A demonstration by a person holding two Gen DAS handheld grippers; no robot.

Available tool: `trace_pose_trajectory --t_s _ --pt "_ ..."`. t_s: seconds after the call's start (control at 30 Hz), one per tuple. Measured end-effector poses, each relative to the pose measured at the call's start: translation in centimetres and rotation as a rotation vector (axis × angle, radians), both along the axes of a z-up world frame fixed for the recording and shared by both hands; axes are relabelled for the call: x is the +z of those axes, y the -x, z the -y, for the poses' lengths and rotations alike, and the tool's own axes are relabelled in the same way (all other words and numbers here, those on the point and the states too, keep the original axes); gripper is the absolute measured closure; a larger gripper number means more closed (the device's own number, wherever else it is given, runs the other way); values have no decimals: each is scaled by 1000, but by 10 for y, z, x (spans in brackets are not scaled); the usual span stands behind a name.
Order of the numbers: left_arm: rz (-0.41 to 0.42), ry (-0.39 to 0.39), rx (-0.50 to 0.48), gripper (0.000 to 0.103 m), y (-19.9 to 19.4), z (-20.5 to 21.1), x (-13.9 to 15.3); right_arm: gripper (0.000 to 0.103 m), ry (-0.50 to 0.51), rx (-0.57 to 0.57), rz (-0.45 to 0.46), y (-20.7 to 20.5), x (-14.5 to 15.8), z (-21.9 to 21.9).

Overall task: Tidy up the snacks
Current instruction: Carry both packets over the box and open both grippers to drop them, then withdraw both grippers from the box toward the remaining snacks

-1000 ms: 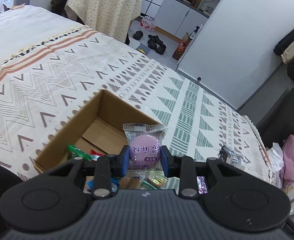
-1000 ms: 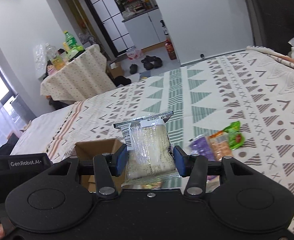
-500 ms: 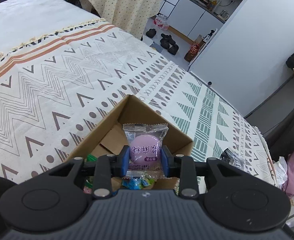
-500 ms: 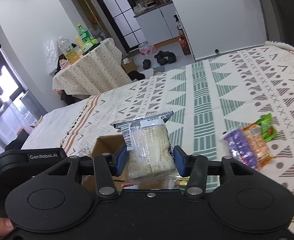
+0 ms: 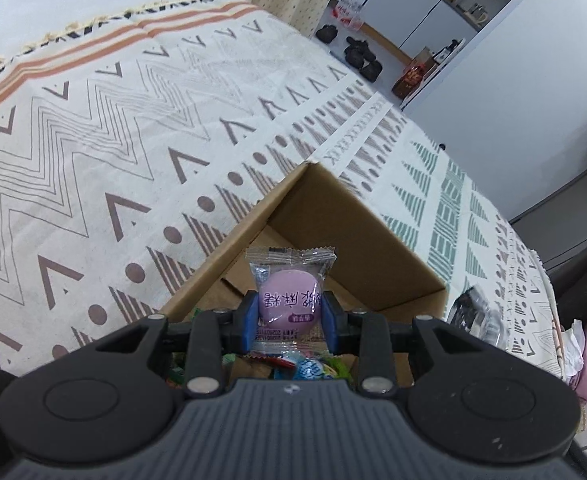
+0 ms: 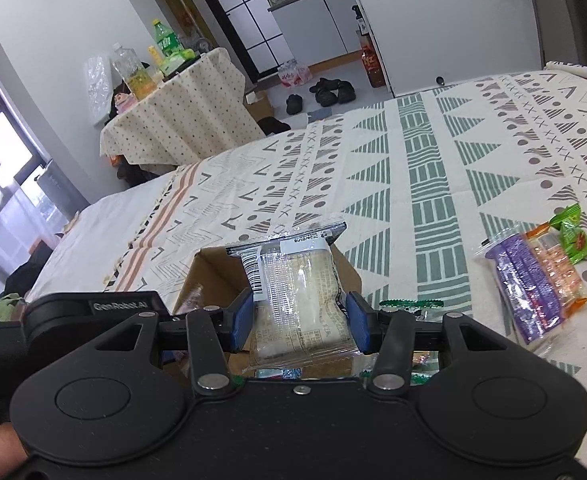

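My left gripper [image 5: 289,314] is shut on a clear packet with a round purple mochi [image 5: 289,300] and holds it above the open cardboard box [image 5: 357,232] on the patterned bedspread. Several wrapped snacks [image 5: 305,368] lie in the box below the fingers. My right gripper [image 6: 299,322] is shut on a clear packet of pale bread [image 6: 299,296] and holds it over the same box [image 6: 209,276]. The left gripper's body [image 6: 93,312] shows at the left of the right wrist view.
A purple and orange snack pack [image 6: 533,280] and a green wrapped snack [image 6: 571,232] lie on the bedspread to the right. A dark clear packet [image 5: 477,312] lies right of the box. A cloth-covered table with bottles [image 6: 173,112] stands beyond the bed.
Both grippers have moved toward the box with their packets still held. The box now fills more of the left wrist view and sits directly under both packets.
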State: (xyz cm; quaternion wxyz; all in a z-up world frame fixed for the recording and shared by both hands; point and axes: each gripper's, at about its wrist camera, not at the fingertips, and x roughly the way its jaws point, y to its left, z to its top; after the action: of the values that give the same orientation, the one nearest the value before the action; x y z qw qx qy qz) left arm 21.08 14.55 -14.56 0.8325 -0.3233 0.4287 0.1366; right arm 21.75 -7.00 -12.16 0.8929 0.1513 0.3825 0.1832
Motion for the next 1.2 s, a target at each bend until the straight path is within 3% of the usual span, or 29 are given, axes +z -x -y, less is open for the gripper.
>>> trace_pose_trajectory --t_s 0.23,0.3,0.43,0.67,0.77,0.9,1.03,1.2 --pt "-22 12 36 71 -4 -14 -10 55 -7 27 -4 -10 -6 -17" --pt "-21 9 46 69 -3 -18 -10 52 -22 49 8 -12 -6 -22" --pt "-23 52 43 66 -3 -24 -11 36 -34 51 27 -13 -7 -25" --pt "-38 18 45 59 1 -22 0 34 -44 12 -2 -10 -6 -11" --pt "-24 -1 37 51 5 -17 11 33 -45 -2 -16 -6 -6 -4" --pt "-10 -64 31 29 11 -5 25 33 -35 -23 -39 -2 -5 6" --pt "-9 -104 7 23 15 11 37 32 -31 -37 -40 4 0 18" --pt "7 -143 -16 13 22 30 50 23 -19 -48 -29 13 10 36"
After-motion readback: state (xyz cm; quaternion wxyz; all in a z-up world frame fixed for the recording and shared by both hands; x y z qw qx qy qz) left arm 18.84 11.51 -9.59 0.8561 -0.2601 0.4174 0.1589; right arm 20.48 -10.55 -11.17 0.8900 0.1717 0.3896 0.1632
